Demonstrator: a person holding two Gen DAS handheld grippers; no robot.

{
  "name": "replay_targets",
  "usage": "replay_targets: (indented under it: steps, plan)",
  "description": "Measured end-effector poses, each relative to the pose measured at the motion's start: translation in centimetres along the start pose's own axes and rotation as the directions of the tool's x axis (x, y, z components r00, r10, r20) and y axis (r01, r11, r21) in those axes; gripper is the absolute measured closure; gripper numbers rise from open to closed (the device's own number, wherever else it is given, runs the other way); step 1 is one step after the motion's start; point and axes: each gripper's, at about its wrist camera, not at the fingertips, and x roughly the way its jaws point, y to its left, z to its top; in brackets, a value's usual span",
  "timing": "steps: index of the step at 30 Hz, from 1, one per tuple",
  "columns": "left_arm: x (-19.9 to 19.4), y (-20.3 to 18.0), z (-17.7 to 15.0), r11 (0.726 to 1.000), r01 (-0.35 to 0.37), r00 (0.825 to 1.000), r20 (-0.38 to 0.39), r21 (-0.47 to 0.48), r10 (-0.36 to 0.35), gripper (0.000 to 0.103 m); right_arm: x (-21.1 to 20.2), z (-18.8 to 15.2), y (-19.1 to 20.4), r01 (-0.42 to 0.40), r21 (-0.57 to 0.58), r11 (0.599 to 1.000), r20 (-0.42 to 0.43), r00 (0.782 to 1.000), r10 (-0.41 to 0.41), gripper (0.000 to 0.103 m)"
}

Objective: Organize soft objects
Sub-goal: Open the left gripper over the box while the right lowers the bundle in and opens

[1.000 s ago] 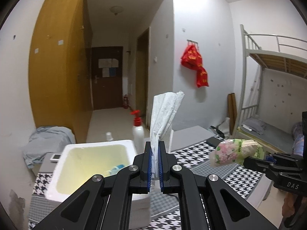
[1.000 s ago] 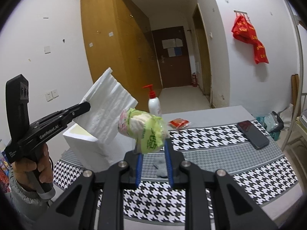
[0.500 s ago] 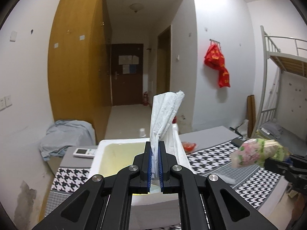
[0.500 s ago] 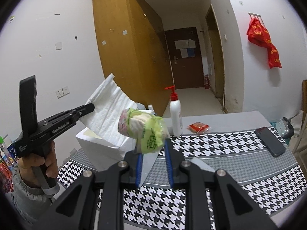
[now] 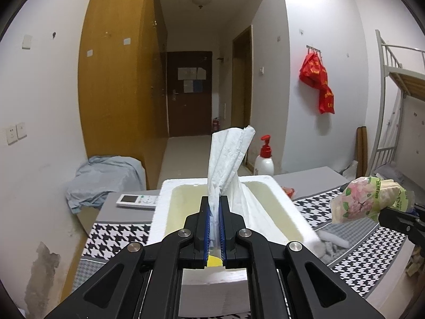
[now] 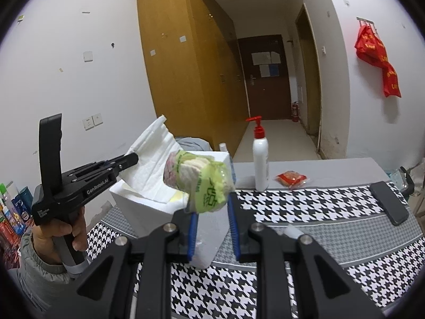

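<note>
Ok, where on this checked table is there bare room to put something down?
Free: the houndstooth cloth between the foam box and the phone, and the grey strip right of the red packet. Crowded: around the pump bottle and packet, and the box corner, where both loaded grippers hover.

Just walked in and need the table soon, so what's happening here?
A person is tidying soft things with two handheld grippers. The left gripper is shut on a crumpled white paper towel, held over the open white foam box. The right gripper pinches a green and pink plastic-wrapped soft pack in the air beside the box, above the black-and-white houndstooth tablecloth. Neither is dropped in yet.
</note>
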Motion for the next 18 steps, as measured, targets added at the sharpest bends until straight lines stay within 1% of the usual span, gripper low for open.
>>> replay_targets:
  steps: [6,8,10,11,12,14,16,18]
  plan:
    - [0.8,0.7,0.0,1.000,-0.028,0.999,-0.017,0.008,0.028,0.097,0.8,0.3,0.5,-0.009,-0.010,1.000,-0.004,1.000,0.009,0.078]
    - [1.2,0.8,0.0,1.000,-0.027,0.999,-0.027,0.005,0.027,0.093,0.9,0.4,0.7,-0.011,-0.014,1.000,-0.007,1.000,0.011,0.078]
    - [1.4,0.9,0.1,1.000,-0.029,0.999,-0.037,0.006,0.029,0.081,1.1,0.5,0.9,-0.010,-0.016,1.000,-0.007,1.000,0.010,0.078]
    - [1.4,1.0,0.0,0.999,-0.034,0.999,-0.037,0.005,0.034,0.062,1.1,0.4,1.0,-0.009,-0.017,1.000,-0.008,1.000,0.009,0.078]
    - [1.3,1.1,0.0,0.999,-0.044,0.999,-0.032,0.001,0.044,0.039,1.2,0.5,1.0,-0.005,-0.018,1.000,-0.009,1.000,0.005,0.078]
    - [0.9,1.3,-0.1,0.999,-0.053,0.999,-0.012,-0.011,0.053,0.022,1.4,0.6,1.2,-0.003,-0.019,1.000,-0.010,1.000,0.003,0.078]
    - [0.7,1.5,-0.1,0.999,-0.044,0.999,-0.002,-0.019,0.044,0.021,1.5,0.6,1.2,-0.002,-0.020,1.000,-0.012,1.000,0.002,0.078]
    - [0.5,1.7,-0.1,0.999,-0.037,0.999,-0.002,-0.027,0.037,0.017,1.7,0.6,1.3,0.000,-0.021,1.000,-0.016,1.000,0.000,0.078]
